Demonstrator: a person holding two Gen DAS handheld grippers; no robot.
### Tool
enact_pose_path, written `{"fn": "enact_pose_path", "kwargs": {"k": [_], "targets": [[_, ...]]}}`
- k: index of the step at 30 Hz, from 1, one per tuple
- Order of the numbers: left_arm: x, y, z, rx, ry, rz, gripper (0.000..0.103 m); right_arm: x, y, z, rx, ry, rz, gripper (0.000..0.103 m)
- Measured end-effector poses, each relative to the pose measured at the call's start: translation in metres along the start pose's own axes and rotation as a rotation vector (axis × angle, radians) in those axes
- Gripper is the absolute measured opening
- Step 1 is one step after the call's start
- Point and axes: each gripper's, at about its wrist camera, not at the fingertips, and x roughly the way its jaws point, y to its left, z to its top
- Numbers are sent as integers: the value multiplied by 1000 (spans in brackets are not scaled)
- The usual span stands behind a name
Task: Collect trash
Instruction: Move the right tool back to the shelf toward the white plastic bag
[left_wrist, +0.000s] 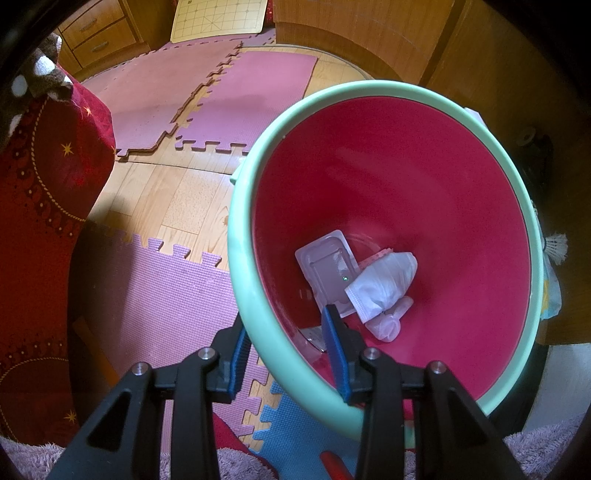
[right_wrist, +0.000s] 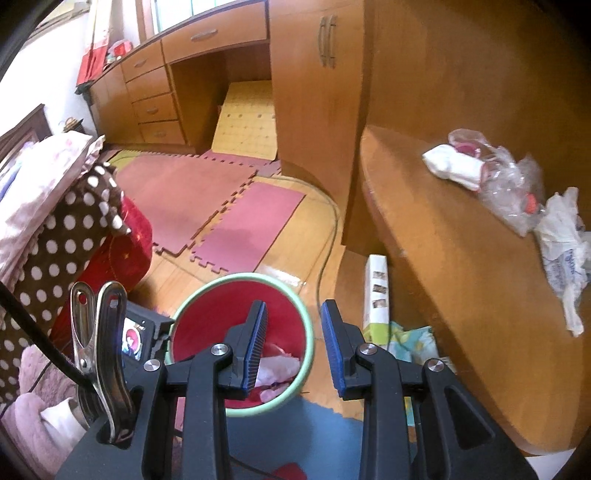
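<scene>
A: Trash (right_wrist: 509, 192) is what's left on the wooden table (right_wrist: 443, 258) — a crumpled clear plastic wrapper, a white wad (right_wrist: 452, 166) just beside it, and a white printed bag (right_wrist: 565, 254) nearer the edge. The rest already lies in the bottom of the red bin (left_wrist: 388, 177): a clear tray (left_wrist: 325, 269) and a bundled white mask (left_wrist: 380, 284).

B: And the grippers?

A: The left gripper (left_wrist: 288, 354) is clamped on the bin's green rim (left_wrist: 247, 295), one pad outside, one inside. The right gripper (right_wrist: 293, 347) is above the bin, jaws apart, nothing between them.

B: How would that table stuff handle?

A: Light and limp, I'd guess. The wrapper looks slippery and springy; pinch a bunched fold, not a flat sheet. The bag should be taken at its thick crumpled middle, or a trailing end may snag the table edge. The wad looks soft enough to squeeze anywhere.
</scene>
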Motion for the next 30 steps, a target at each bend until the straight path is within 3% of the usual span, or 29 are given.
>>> {"fn": "enact_pose_path", "kwargs": {"k": [30], "targets": [[0,1,0,-1,-1,0,40,-48,-92,19,145,-98,-142,31]]}}
